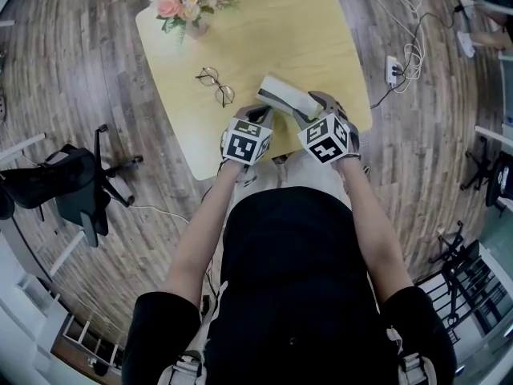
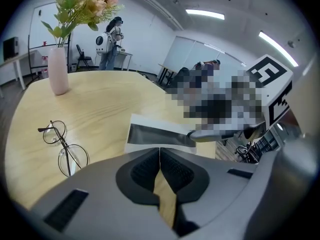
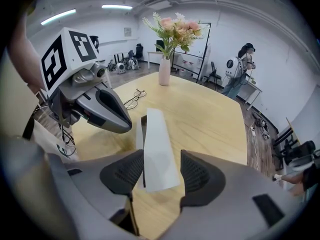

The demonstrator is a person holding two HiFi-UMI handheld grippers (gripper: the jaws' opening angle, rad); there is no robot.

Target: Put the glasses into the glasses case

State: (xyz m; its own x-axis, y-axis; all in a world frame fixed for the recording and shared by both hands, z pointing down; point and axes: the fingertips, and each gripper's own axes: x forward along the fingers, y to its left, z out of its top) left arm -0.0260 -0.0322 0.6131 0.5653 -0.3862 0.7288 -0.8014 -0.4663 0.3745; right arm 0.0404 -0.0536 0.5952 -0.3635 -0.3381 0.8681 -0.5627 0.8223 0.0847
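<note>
Thin wire-framed glasses (image 1: pixel 215 85) (image 2: pixel 62 146) (image 3: pixel 132 99) lie unfolded on the pale wooden table (image 1: pixel 313 22), left of the white glasses case (image 1: pixel 284 95) (image 2: pixel 160 134) (image 3: pixel 157 154). The case shows a dark opening under a raised white lid. My right gripper (image 1: pixel 311 107) (image 3: pixel 162 176) is open around that lid; its left pad sits at the lid's edge and a narrow gap shows at the right pad. One of its fingers (image 2: pixel 215 134) reaches to the dark opening. My left gripper (image 1: pixel 263 115) (image 2: pixel 160 151) is shut with nothing in it, just short of the case's near side.
A pink vase of flowers (image 1: pixel 188 2) (image 2: pixel 57 69) (image 3: pixel 165 71) stands at the table's far left corner. On the floor are a black office chair (image 1: pixel 68 187) at the left and a power strip with cables (image 1: pixel 393 69) at the right. A person (image 3: pixel 239 74) stands far off.
</note>
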